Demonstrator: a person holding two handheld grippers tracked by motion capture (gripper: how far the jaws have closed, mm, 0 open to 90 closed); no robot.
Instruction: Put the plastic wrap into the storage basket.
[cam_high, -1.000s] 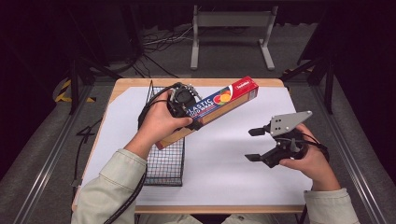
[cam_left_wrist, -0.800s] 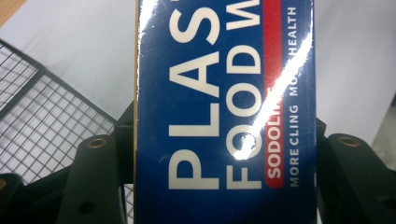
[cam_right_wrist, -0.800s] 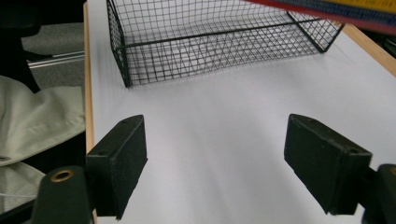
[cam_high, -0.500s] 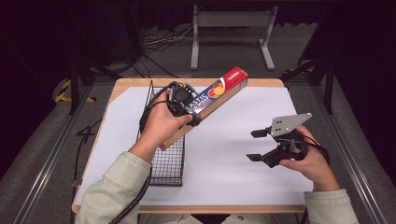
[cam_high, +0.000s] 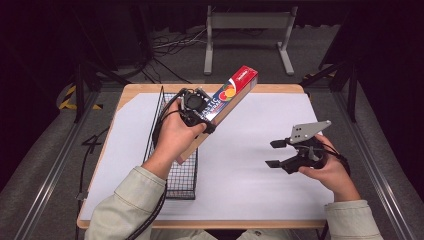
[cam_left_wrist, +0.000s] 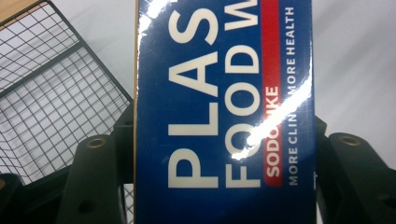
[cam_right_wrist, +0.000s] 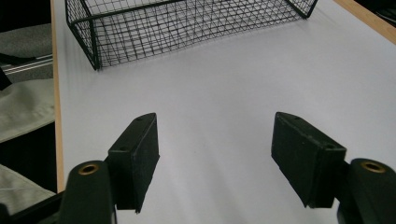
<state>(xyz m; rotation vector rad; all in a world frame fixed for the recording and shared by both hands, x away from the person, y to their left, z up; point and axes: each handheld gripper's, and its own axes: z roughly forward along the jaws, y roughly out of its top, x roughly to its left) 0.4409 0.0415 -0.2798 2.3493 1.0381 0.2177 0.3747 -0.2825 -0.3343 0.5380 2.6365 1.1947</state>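
Observation:
A long blue and red box of plastic food wrap (cam_high: 227, 97) is held up off the table, tilted with its red end pointing up and away. My left gripper (cam_high: 199, 111) is shut on it near its middle. In the left gripper view the box's blue face (cam_left_wrist: 224, 112) stands between the two jaws. A black wire basket (cam_high: 170, 150) sits on the white sheet at the table's left, under the box's lower end. My right gripper (cam_high: 274, 153) hovers over the right of the sheet, open, nothing between its fingers (cam_right_wrist: 135, 158).
The white sheet (cam_high: 250, 165) covers most of the wooden table (cam_high: 295, 88). In the right gripper view the basket (cam_right_wrist: 187, 28) lies ahead, across bare sheet. A metal stand (cam_high: 247, 30) and cables lie on the floor beyond the table.
My left gripper has swung the box's red end upward and to the left, closer over the basket. The right gripper has hardly moved.

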